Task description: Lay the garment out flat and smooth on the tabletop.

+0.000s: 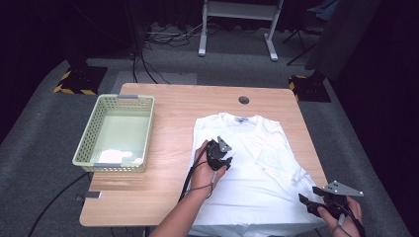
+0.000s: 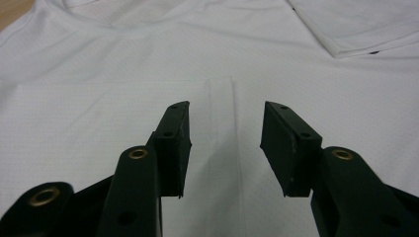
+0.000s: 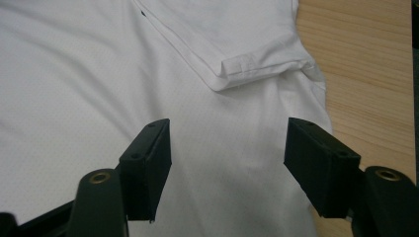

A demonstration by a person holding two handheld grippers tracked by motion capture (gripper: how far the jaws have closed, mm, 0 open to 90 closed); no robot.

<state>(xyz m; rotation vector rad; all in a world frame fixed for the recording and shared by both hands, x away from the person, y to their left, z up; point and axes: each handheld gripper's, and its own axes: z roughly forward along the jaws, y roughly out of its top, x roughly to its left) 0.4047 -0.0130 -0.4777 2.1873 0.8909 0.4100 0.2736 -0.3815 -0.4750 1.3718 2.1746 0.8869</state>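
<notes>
High view: left tongs (image 1: 223,150) and right tongs (image 1: 310,200) both gape, gripping nothing, over white T-shirt (image 1: 247,182) on desk (image 1: 168,128).

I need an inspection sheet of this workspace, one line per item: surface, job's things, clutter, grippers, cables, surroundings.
Surface: wooden table, round hole near the far edge.
Job's things: white T-shirt lying flat, collar toward the far side, one sleeve folded in over the chest.
Clutter: green basket at the table's left, something white inside.
Grippers: left gripper over the shirt's middle, jaws apart, nothing pinched; right gripper at the shirt's near right edge, jaws apart.
Cables: black cable along the left forearm; another on the floor.
Surroundings: grey carpet, white frame legs behind, dark background.
</notes>
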